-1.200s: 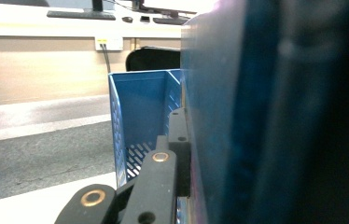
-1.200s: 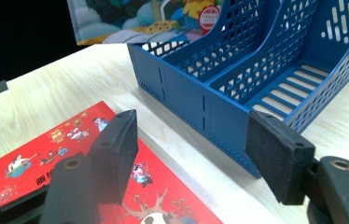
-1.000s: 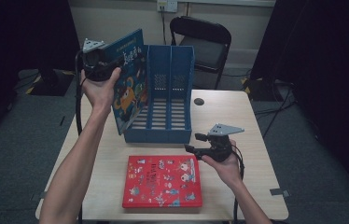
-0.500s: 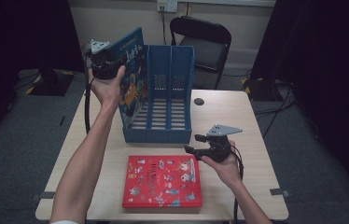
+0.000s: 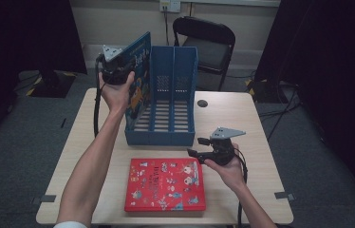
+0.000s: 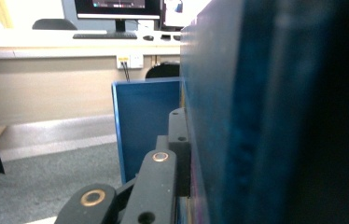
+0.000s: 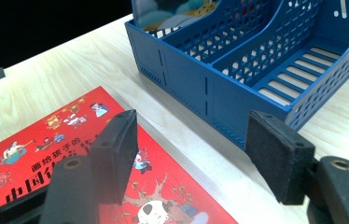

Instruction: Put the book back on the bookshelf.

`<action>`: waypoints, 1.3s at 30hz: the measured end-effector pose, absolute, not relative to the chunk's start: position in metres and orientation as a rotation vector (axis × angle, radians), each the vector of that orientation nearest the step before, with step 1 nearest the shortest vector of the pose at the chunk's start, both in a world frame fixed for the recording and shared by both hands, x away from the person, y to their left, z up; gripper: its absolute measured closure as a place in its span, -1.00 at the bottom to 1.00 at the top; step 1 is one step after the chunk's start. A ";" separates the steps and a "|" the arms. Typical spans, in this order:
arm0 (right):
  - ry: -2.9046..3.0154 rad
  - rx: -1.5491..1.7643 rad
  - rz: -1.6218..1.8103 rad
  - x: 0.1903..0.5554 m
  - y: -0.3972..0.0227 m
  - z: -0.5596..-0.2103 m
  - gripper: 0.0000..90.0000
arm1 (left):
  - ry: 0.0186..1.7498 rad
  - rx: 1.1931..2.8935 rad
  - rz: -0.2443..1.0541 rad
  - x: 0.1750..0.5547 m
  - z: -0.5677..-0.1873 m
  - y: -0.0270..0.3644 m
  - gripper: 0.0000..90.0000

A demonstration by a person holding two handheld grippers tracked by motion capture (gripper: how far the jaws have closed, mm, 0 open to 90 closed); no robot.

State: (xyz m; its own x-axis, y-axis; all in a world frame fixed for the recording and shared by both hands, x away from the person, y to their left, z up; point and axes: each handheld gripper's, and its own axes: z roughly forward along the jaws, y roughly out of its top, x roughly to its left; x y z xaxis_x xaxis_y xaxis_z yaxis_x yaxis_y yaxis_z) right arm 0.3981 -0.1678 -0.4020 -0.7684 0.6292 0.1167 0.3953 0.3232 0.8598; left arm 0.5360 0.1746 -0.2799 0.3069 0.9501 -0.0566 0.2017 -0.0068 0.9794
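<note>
Wooden table (image 5: 242, 118) — blue book (image 5: 137, 71) clamped upright (left compartment) within left tongs (image 5: 118, 71)

The high view looks forward and down from above the person's side of the table (image 5: 242, 118), far enough back to take in the whole tabletop and a chair (image 5: 209, 42) beyond it. The left gripper view sits pressed close against a blue book (image 6: 238, 116), facing a far wall. The right gripper view hovers low over the table, facing the blue file rack (image 7: 238, 70) and red book (image 7: 46, 154), both shared with the high view.
</note>
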 end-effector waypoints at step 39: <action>2.406 0.935 1.363 0.400 -0.156 -0.414 -0.24 | 1.118 1.580 0.741 0.504 -0.318 0.205 0.44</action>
